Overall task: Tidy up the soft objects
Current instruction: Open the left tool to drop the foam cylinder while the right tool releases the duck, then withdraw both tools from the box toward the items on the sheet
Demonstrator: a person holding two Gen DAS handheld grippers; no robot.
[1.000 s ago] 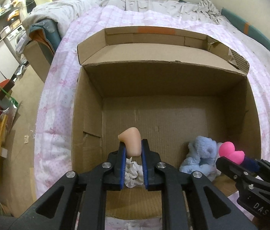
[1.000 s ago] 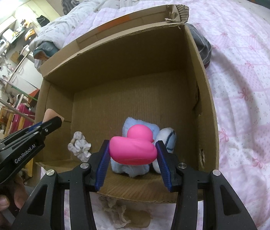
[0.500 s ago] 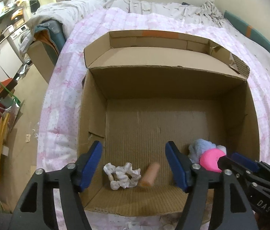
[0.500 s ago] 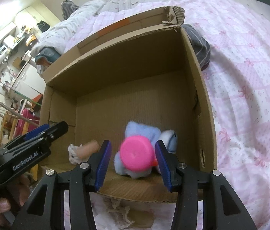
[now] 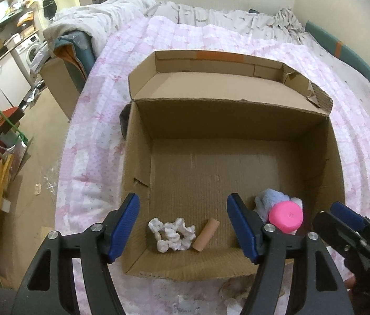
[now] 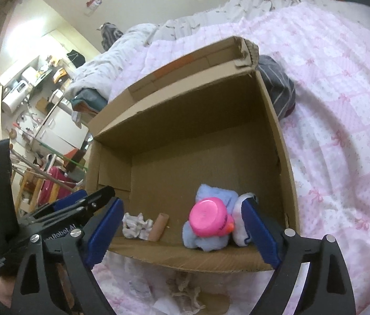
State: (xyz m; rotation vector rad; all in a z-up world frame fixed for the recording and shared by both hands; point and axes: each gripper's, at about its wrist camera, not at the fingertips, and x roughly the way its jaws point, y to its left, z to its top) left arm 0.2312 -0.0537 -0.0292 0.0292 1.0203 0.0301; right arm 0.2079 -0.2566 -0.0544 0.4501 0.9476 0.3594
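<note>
Cardboard box (image 5: 313,144) sits open on a bed with a pink bow-print quilt (image 5: 100,131), flaps folded out at the far side. Left gripper (image 5: 183,227) hangs over the box's near edge, jaws spread wide with nothing between the pads; they have just been opening. Below it on the box floor, against the near wall: a white scrunchie (image 5: 171,233) and a small peach cylinder-shaped soft piece (image 5: 206,235), lying just beside each other, possibly touching. Neither is touched by the blue pads.

Right gripper (image 6: 182,233) is also over the near edge, jaws wide apart and just opened further, pads clear of everything. Between its fingers in the right wrist view, down in the box's near right corner: a pink rubber duck (image 6: 209,220) tipped over with its flat bottom facing the camera, orange beak poking out to the right. Duck rests on top of a light blue plush toy (image 6: 211,239), with a white plush part (image 6: 242,225) just right of it against the side wall. Same pile shows in the left wrist view at the right, pink duck (image 5: 286,216) over blue plush (image 5: 270,200).

Grey striped cloth (image 6: 276,92) lies on the quilt outside the box's right wall. Some crumpled pale fabric (image 6: 182,288) lies on the quilt below the box's near wall. Kitchen-type clutter and a washing machine (image 5: 27,47) show far left.
</note>
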